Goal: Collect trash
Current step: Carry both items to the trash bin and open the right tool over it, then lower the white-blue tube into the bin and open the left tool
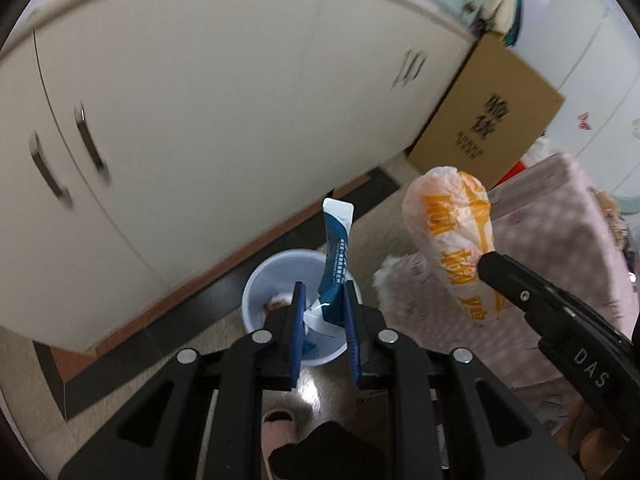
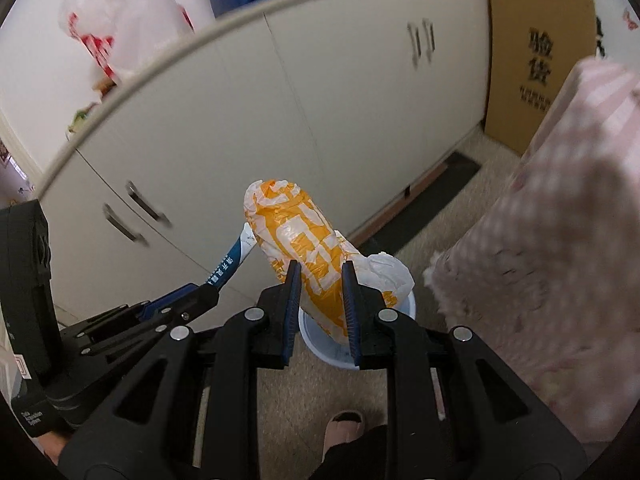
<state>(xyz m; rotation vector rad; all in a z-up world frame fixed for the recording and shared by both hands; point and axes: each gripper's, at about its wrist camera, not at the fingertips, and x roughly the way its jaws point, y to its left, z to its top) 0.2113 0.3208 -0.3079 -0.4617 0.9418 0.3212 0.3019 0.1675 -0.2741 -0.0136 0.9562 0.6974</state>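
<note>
Under you is a beige speckled floor (image 2: pixel 472 168) with a dark tile border (image 1: pixel 192 312) along the cabinet base. On it stands a pale blue trash bin (image 1: pixel 256 296), and a cardboard box (image 2: pixel 532 64) stands further back. You see also your foot in a pink slipper (image 1: pixel 280 420) on this floor.

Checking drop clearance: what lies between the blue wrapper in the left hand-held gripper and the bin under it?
Nothing: in the left wrist view the blue wrapper, pinched in the left hand-held gripper, hangs directly over the open white bin.
</note>
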